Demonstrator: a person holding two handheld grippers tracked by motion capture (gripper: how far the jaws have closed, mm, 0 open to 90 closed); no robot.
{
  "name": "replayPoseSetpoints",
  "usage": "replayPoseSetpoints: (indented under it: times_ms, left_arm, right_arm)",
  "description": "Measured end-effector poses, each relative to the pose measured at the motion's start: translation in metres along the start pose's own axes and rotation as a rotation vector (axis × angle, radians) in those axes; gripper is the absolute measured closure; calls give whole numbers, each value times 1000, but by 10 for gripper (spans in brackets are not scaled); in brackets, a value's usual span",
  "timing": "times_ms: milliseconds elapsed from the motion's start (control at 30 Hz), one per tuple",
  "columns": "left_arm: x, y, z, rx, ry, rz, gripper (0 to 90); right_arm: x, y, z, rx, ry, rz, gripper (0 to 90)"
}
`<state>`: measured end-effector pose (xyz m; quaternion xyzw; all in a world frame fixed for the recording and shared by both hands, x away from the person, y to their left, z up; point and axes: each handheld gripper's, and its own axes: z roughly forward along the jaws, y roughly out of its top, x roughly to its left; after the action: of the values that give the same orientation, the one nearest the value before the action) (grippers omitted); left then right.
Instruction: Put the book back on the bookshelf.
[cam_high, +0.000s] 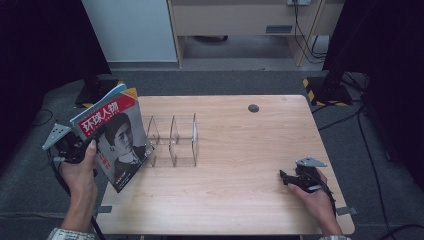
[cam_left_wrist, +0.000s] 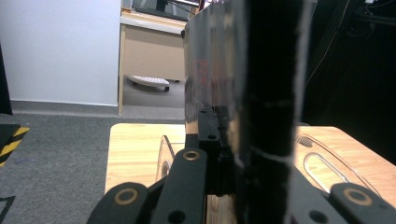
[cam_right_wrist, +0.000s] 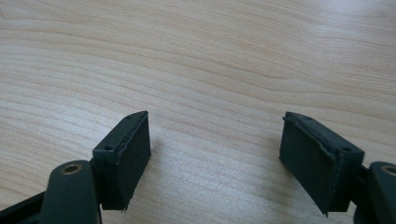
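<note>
A magazine (cam_high: 115, 135) with a red title band and a black-and-white portrait cover is held upright over the table's left edge. My left gripper (cam_high: 80, 147) is shut on its left edge; in the left gripper view the magazine (cam_left_wrist: 261, 93) stands edge-on between the jaws. A clear acrylic divider rack (cam_high: 172, 140) stands just right of the magazine and shows again as the rack (cam_left_wrist: 327, 163) behind the jaws. My right gripper (cam_high: 286, 178) rests low at the table's right front, open, with bare wood between its fingers (cam_right_wrist: 128, 154).
The wooden table (cam_high: 240, 150) has a dark round cable hole (cam_high: 253, 108) near its far edge. Dark stands and cables flank the table on the grey carpet. A white panel and wooden furniture stand behind.
</note>
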<state>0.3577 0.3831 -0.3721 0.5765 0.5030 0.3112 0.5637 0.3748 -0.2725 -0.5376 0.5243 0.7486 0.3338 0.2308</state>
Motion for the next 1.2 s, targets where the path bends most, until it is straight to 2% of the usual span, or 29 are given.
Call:
replayPoseSetpoints:
  times_ms: [400, 600, 733, 1067, 1200]
  left_arm:
    - [-5, 1, 15, 3, 25, 33, 864]
    - [-6, 0, 20, 1, 30, 34, 864]
    - [-6, -1, 24, -4, 53, 42, 863]
    - [-6, -3, 29, -20, 50, 43, 864]
    - [-4, -5, 29, -32, 38, 29, 863]
  right_arm:
    - [0, 0, 0, 0, 0, -1, 248]
    - [0, 0, 0, 0, 1, 0, 248]
    - [0, 0, 0, 1, 1, 0, 249]
    - [0, 0, 0, 0, -1, 1, 249]
    - [0, 0, 0, 0, 1, 0, 249]
